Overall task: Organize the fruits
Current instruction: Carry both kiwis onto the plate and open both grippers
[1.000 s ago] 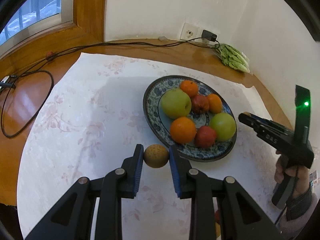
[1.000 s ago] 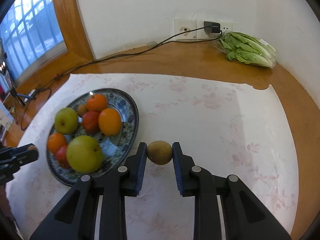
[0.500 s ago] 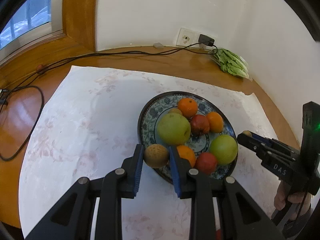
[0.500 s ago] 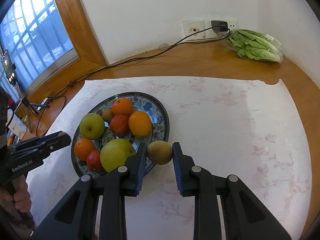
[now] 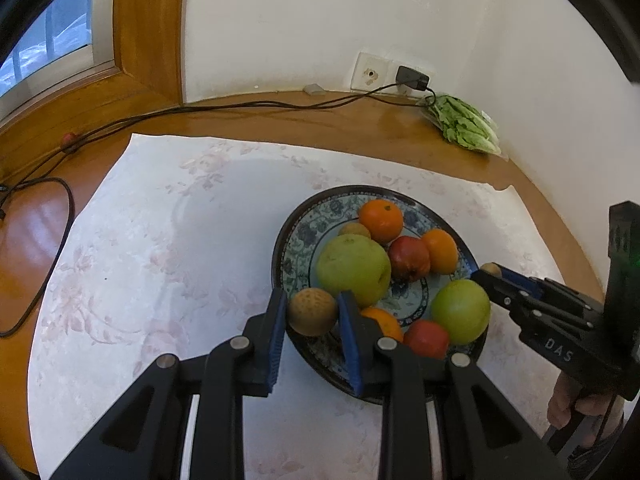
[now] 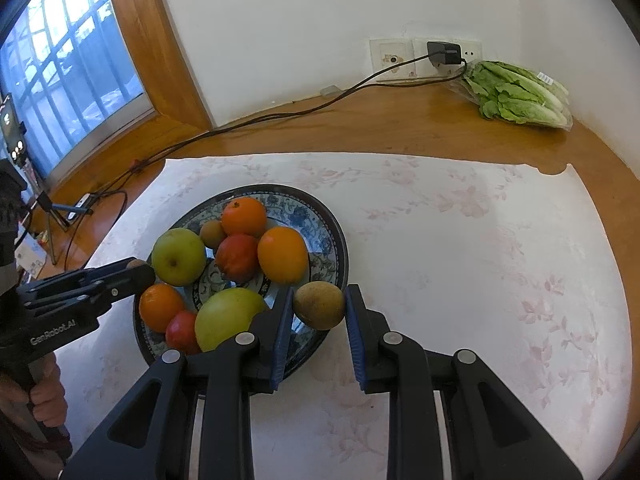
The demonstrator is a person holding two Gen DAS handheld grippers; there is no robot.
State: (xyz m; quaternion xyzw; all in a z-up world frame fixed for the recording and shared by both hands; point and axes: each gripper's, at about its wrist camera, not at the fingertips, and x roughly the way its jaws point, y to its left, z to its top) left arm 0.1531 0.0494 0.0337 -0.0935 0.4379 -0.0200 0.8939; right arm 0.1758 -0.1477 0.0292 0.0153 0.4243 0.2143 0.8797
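Fruits for sorting are nearly all gathered: the wooden counter [image 6: 400,128] carries a pale flowered cloth [image 6: 460,248], and on it sits the blue patterned plate [image 6: 334,236] with two green apples, three oranges, two red fruits and a small brown one.

Next down in size, the left tongs [image 5: 312,312] are clamped on a brown kiwi-like fruit [image 5: 312,311], which hangs over the plate's near-left rim, just in front of the large green apple [image 5: 354,270]. The right tongs [image 6: 319,306] are likewise clamped on a second brown fruit [image 6: 319,305], poised over the plate's right rim beside an orange [image 6: 283,254].

To finish the step well, I would bring each fruit lower over a bare patch of plate, not onto the heap, where a round fruit is likely to roll off. The open glaze near the rim in front of each pair of tongs looks the best landing spot. Let go only once the fruit rests on the plate, one side at a time, so the tongs do not knock together.
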